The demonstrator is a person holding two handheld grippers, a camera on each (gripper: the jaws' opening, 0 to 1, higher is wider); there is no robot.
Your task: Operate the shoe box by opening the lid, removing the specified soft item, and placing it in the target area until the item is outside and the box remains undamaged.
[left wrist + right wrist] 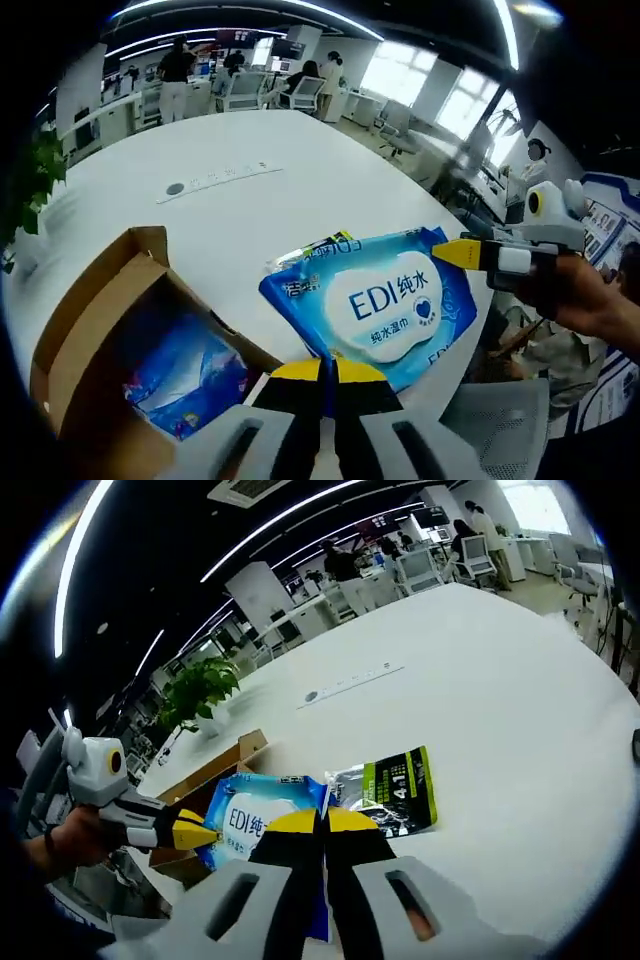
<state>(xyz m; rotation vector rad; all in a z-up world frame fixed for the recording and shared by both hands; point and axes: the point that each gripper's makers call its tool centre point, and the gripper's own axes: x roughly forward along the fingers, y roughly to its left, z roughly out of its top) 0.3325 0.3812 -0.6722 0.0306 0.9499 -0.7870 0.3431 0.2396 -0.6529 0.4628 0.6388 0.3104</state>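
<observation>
Where desks recede, white table (300, 190).

The cardboard box (100, 330) lies open on the white table, lid flaps spread; the blue wipes pack (375, 305) is outside it, seemingly held off the tabletop.

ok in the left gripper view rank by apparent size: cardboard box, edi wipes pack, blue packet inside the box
1. Cardboard box, largest.
2. EDI wipes pack, though it sits nearer the camera, which may inflate it.
3. Blue packet in the box, partly hidden.
</observation>
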